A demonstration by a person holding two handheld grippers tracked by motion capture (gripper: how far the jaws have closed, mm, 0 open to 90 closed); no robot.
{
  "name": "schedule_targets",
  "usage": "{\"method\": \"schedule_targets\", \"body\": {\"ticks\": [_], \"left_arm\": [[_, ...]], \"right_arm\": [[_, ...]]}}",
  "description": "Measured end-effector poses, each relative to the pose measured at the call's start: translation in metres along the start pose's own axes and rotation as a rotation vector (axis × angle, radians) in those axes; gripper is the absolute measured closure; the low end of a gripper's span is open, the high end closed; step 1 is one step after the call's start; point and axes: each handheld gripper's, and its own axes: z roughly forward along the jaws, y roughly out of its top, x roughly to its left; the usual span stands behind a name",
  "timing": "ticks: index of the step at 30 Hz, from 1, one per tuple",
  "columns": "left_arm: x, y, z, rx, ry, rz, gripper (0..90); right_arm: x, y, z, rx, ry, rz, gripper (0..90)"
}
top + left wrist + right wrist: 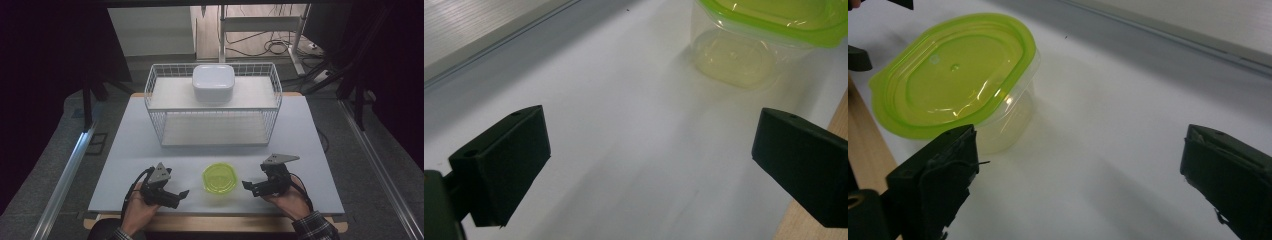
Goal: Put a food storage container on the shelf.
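A clear plastic container with a lime-green lid (219, 180) stands near the front edge of the white table top (310, 145). My left gripper (179, 196) lies to its left, jaws open and pointing at it with nothing between them. My right gripper (250, 188) lies to its right, also open and empty. In the left gripper view the container (744, 55) sits ahead at the upper right, beyond the open left gripper (649, 150). In the right gripper view the container (955, 75) is ahead and to the left of the open right gripper (1078, 165), close to one jaw but apart from it.
A white wire rack (212, 107) with two shelves stands at the back of the table, and a white lidded box (213, 82) rests on its top shelf. The wooden table edge (225, 222) runs along the front. Dark floor with rails lies on both sides.
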Motion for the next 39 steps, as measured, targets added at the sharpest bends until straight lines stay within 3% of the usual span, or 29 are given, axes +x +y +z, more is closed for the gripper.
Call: {"method": "schedule_targets", "body": {"ticks": [7, 13, 27, 35, 39], "left_arm": [[0.0, 0.0, 0.0, 0.002, -0.001, 0.005, 2.4], [-0.001, 0.0, 0.001, 0.006, 0.0, 0.012, 2.5], [-0.001, -0.001, 0.002, 0.017, 0.002, 0.025, 2.9], [-0.003, -0.001, 0.003, 0.024, 0.001, 0.038, 3.1], [-0.003, -0.001, 0.004, 0.026, -0.001, 0.041, 3.1]], "right_arm": [[0.001, 0.007, -0.002, 0.026, 0.043, 0.018, 20.8], [0.001, 0.016, -0.001, 0.009, 0.106, 0.08, 31.4], [0.001, 0.031, 0.006, 0.014, 0.19, 0.151, 45.7], [-0.001, 0.034, 0.016, 0.046, 0.226, 0.189, 51.8], [-0.006, 0.033, 0.023, 0.062, 0.262, 0.231, 55.6]]}}
